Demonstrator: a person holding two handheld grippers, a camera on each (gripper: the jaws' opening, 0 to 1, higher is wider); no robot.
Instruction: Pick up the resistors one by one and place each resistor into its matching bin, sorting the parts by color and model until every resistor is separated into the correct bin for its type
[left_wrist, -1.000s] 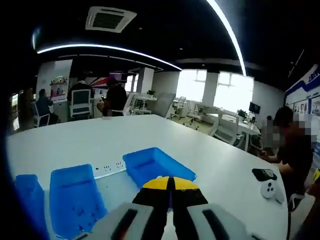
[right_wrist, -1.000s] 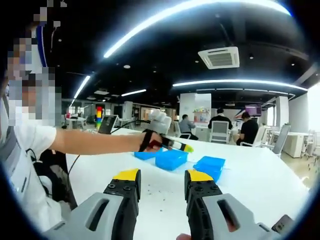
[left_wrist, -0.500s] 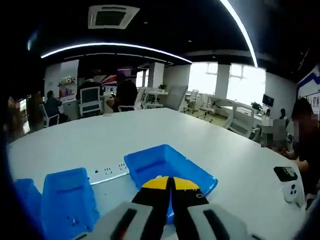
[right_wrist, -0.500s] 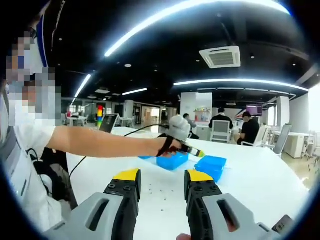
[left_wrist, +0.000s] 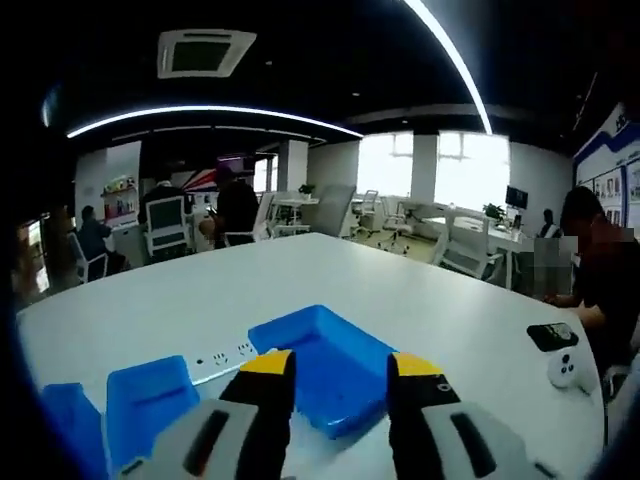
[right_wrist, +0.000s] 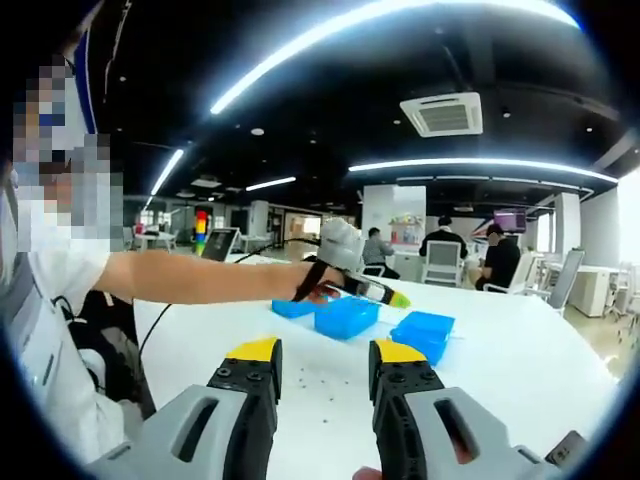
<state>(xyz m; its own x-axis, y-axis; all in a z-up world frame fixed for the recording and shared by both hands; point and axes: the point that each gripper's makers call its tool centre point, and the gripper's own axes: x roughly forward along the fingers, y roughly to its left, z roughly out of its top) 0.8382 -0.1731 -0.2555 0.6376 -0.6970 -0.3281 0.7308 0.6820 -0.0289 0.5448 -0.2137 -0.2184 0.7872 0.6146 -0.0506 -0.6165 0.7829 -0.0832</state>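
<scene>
Left gripper (left_wrist: 340, 362) held over the white surface (left_wrist: 430, 300), jaws apart, nothing between them; a blue bin (left_wrist: 325, 365) lies just beyond and partly between the yellow tips. Second bin (left_wrist: 150, 400) to its left, third (left_wrist: 70, 435) further left at the view's edge. White power strip (left_wrist: 225, 360) sits between the first two bins. Far right on the surface: a black phone (left_wrist: 553, 336) and a white controller (left_wrist: 570, 370), near a seated person (left_wrist: 605, 280). Right gripper (right_wrist: 322, 352) low over the surface, jaws apart and empty. Small dark resistors (right_wrist: 310, 385) scattered on the surface just ahead of its tips; too small to tell colour or model. In the right gripper view the left gripper (right_wrist: 390, 298) shows from the side at the end of an outstretched arm (right_wrist: 200, 280), above the bins (right_wrist: 345, 318), yellow tip pointing toward the right-hand bin (right_wrist: 422, 330). People sit at desks in the background of both views.
</scene>
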